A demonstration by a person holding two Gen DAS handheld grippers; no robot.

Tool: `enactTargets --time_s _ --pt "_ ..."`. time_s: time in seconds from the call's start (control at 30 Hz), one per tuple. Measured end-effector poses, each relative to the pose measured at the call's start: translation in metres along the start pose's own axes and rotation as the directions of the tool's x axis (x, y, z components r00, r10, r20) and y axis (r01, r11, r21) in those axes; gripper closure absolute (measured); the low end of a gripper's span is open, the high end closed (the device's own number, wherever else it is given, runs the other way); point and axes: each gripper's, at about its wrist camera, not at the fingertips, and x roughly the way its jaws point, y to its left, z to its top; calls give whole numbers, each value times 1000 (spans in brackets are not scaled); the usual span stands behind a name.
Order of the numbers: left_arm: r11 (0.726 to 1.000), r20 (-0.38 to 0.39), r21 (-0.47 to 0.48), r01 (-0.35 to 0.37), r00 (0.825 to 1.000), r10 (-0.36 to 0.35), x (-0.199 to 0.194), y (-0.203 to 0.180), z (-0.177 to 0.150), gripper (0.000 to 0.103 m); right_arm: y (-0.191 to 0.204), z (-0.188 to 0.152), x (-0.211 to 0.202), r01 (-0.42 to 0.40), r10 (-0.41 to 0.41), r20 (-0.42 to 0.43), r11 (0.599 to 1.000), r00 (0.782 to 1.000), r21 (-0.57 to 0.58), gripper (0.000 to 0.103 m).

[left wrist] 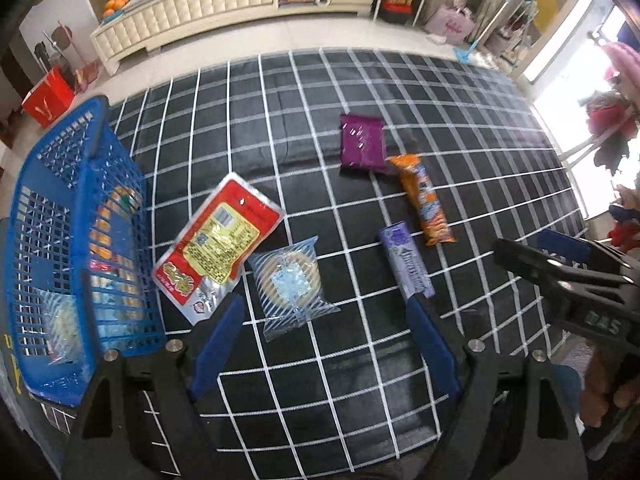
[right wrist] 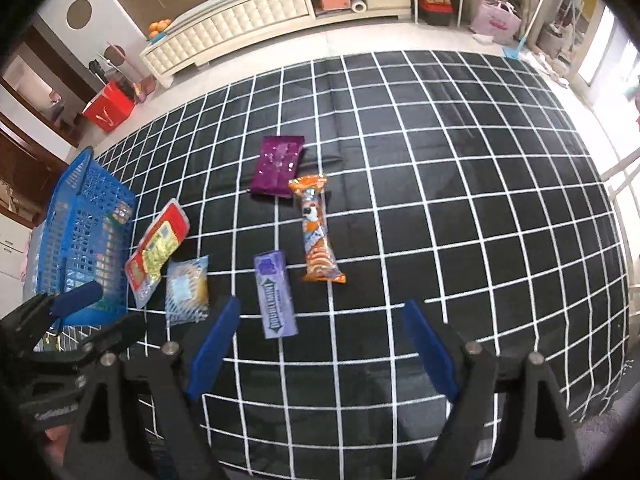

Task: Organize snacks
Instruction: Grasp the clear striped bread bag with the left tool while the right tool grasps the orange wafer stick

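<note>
Both the left hand-held gripper (left wrist: 326, 332) and right hand-held gripper (right wrist: 320, 338) hover released, empty. The clear striped plastic-wrapped round pastry (left wrist: 290, 282) lies on the black grid-checked cloth (left wrist: 460, 120) near the blue plastic lattice basket (left wrist: 80, 220); light, crinkly, probably crushable, so pinch its sealed edge

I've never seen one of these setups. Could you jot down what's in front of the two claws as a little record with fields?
Surface: black cloth with white grid
Container: blue basket at the left edge, some snacks already inside
Loose snacks: red packet, striped clear packet, purple box, orange packet, purple pouch
Closest to basket: the red packet
Left claw: open, holding nothing
Right claw: open, holding nothing
</note>
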Motion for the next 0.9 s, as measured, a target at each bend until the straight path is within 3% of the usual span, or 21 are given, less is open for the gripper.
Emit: enactTargets --time_s 0.27,0.53,0.63,0.7,0.8,0.9 --pt "991 -101 -131 -19 995 5 60 21 4 21 -7 4 34 -32 32 -50 999 998 -9 16" --pt "989 -153 -134 -63 987 42 94 27 9 21 -14 10 49 -58 59 -62 998 996 27 16" --pt "991 -132 -120 -61 990 45 95 26 10 22 -15 9 51 -53 54 -67 998 996 26 16" --pt "992 -132 -106 -67 990 53 97 24 9 37 -17 7 52 -52 54 -73 998 996 34 16" --pt "992 -126 -51 -120 986 112 98 16 5 50 -22 6 52 -45 48 -70 998 996 49 16" --pt "993 -117 -75 -89 990 80 95 17 1 51 -28 7 49 -38 42 -69 997 997 67 16"
